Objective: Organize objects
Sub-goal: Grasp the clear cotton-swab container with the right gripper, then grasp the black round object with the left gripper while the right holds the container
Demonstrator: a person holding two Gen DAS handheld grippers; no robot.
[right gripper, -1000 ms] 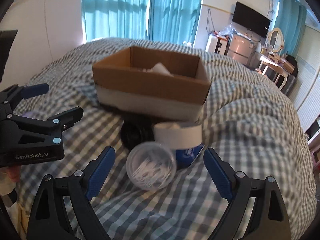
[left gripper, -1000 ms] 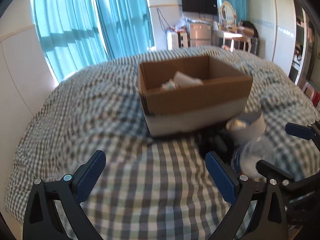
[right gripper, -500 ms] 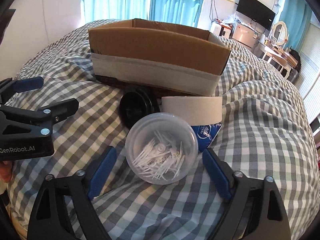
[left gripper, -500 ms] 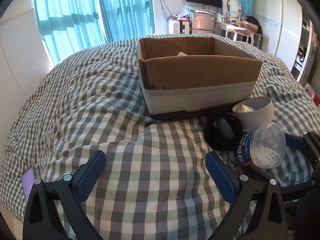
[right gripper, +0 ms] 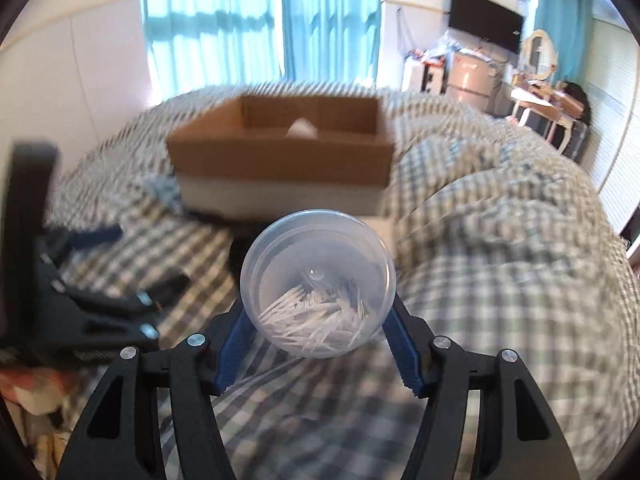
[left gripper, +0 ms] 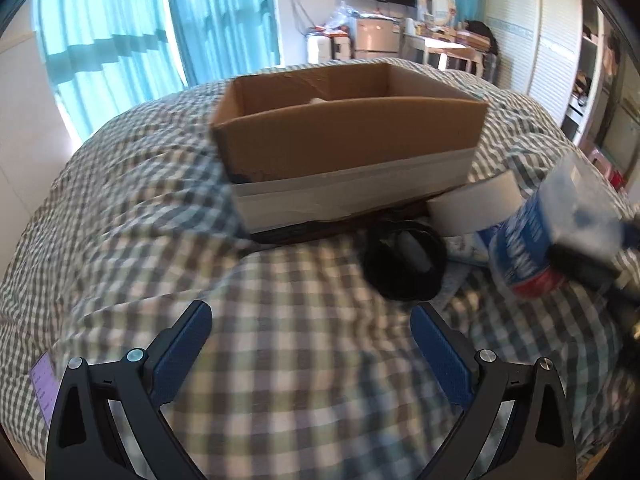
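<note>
One item in box (left gripper: 352,136) | right gripper (right gripper: 318,336) clamps jar (right gripper: 318,292), lifted | left gripper (left gripper: 310,344) wide, empty | tape (left gripper: 476,208), black ring (left gripper: 404,260) left on bed (left gripper: 160,208)

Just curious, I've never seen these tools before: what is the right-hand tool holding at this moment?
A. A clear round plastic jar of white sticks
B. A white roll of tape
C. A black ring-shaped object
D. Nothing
A: in the right wrist view the right tool has its blue fingers pressed on both sides of the clear round plastic jar of white sticks.
</note>
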